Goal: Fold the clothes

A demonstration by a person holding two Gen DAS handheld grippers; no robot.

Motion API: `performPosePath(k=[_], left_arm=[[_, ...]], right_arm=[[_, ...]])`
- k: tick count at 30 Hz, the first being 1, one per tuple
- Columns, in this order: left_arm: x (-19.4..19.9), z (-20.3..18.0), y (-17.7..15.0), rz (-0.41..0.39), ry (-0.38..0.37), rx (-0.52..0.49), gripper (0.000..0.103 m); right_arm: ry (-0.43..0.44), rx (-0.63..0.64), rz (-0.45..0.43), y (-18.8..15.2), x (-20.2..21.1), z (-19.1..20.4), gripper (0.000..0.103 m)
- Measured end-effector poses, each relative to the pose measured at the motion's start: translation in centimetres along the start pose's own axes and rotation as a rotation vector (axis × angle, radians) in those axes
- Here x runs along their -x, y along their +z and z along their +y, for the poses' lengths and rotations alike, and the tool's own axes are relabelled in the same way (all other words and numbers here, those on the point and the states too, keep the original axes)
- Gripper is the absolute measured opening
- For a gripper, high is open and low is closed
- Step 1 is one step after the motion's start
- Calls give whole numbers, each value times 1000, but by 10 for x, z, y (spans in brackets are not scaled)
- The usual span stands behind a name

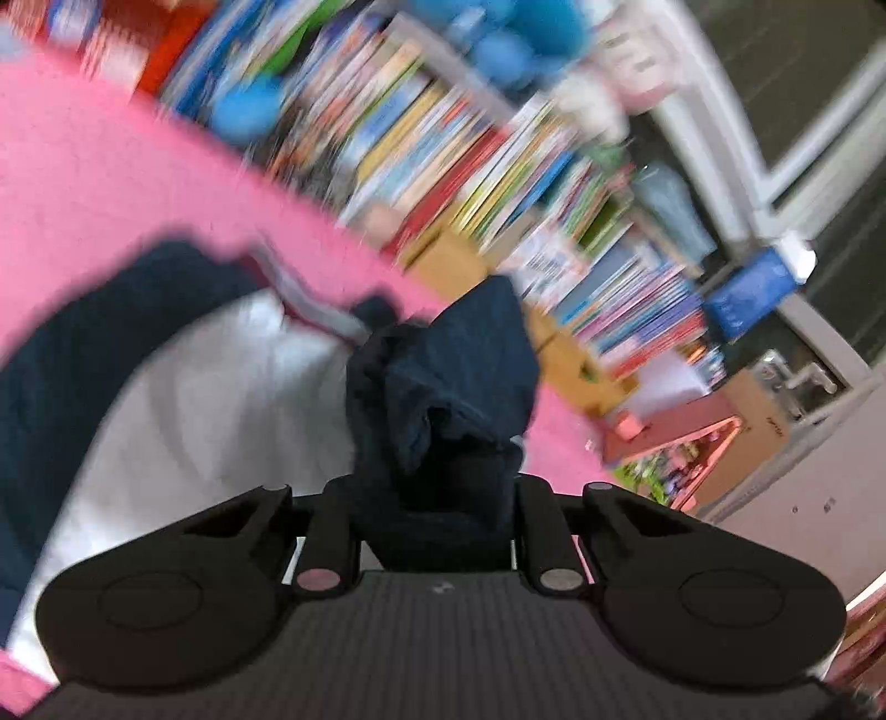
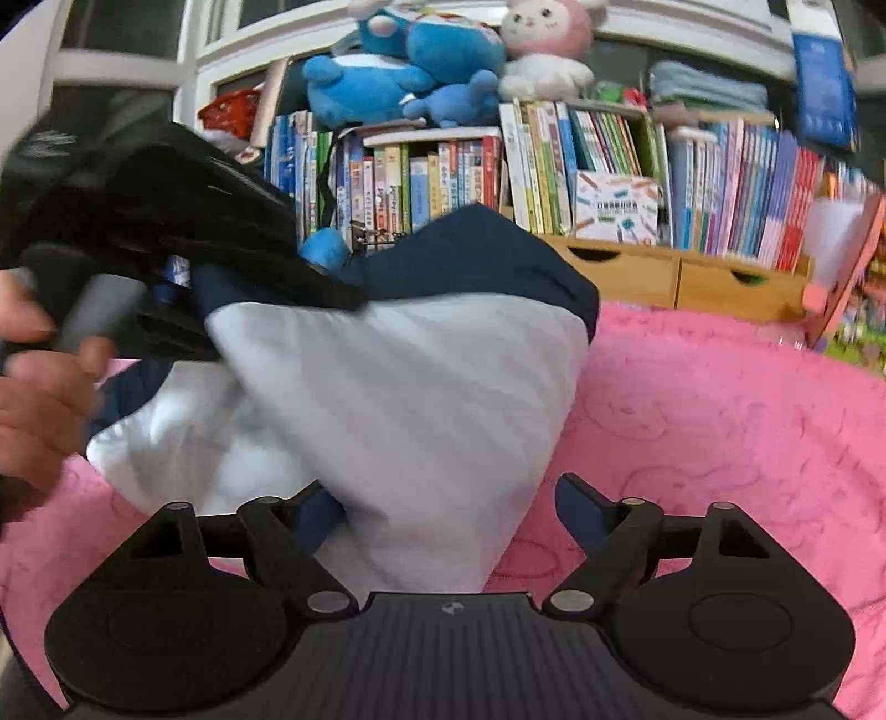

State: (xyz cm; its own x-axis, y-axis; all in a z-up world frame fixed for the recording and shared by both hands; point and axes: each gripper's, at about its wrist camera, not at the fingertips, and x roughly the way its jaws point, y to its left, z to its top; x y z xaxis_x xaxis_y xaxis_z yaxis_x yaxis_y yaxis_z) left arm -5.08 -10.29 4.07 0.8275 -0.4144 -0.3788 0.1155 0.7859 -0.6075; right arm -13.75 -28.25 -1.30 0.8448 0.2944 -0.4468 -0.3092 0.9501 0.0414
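Black linkage arms and the ribbed body of the left gripper [image 1: 437,498] are filling the lower edge of the left wrist view, with the jaws drawn close together and clamping a bunched fold of navy cloth. That fold is part of the garment [image 1: 183,399], a navy and white piece, which is lying mostly on the pink blanket [image 1: 111,183] and is being lifted at the pinched end. The whole left view is blurring and tilting, so the bookshelf [image 1: 443,155] behind is appearing as slanted streaks of colour.

In the right wrist view, the right gripper [image 2: 443,504] is standing with its jaws spread wide; the white panel of the garment [image 2: 398,399] is hanging down between the fingers, and neither pad is visibly pressing on it. Navy cloth is showing along the upper edge of the white panel. At upper left the left gripper [image 2: 343,299] is reaching in from the side, its tip meeting the garment's raised edge, while a hand [image 2: 39,399] is wrapping around its handle. Behind the pink blanket [image 2: 720,421], rows of upright books [image 2: 637,183] are standing above wooden drawers [image 2: 675,277], and blue plush toys [image 2: 398,72] and a pink-and-white plush rabbit [image 2: 548,44] are sitting on top.
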Motion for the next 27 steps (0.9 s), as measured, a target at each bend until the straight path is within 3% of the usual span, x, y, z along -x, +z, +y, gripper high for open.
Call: performPosePath(k=[2, 3, 4, 5, 6, 7, 10, 12, 15, 20, 23, 27], left_arm=[[-2, -10, -8, 36, -4, -53, 41], [-9, -9, -12, 71, -11, -37, 70], [-18, -6, -16, 110, -20, -10, 87], [-26, -3, -18, 128, -5, 4, 87], [-33, 0, -20, 138, 20, 14, 81], [-36, 1, -19, 134, 29, 23, 64], [-38, 6, -12, 104, 39, 51, 26], [-32, 8, -5, 68, 41, 56, 16], [-5, 7, 9, -28, 32, 27, 12], [57, 8, 33, -221, 101, -75, 12], [76, 22, 25, -245, 198, -95, 12], [74, 66, 12, -171, 297, -12, 13]], right_arm=[[-3, -17, 5, 0, 0, -2, 87], [-8, -20, 9, 1, 0, -2, 87], [-12, -24, 12, 1, -1, -2, 87], [-16, -20, 13, 1, -1, -1, 87], [-19, -15, 13, 1, 0, 0, 87], [-23, -10, 14, 1, 0, 1, 87], [-40, 3, 12, 1, 0, 3, 87], [-47, 13, 15, 1, -1, 5, 87], [-51, 19, 13, 2, -2, 6, 87], [-61, 68, 14, 2, -2, 14, 92], [-63, 123, 15, 1, -1, 23, 95], [-87, 199, 10, -1, -3, 34, 97]])
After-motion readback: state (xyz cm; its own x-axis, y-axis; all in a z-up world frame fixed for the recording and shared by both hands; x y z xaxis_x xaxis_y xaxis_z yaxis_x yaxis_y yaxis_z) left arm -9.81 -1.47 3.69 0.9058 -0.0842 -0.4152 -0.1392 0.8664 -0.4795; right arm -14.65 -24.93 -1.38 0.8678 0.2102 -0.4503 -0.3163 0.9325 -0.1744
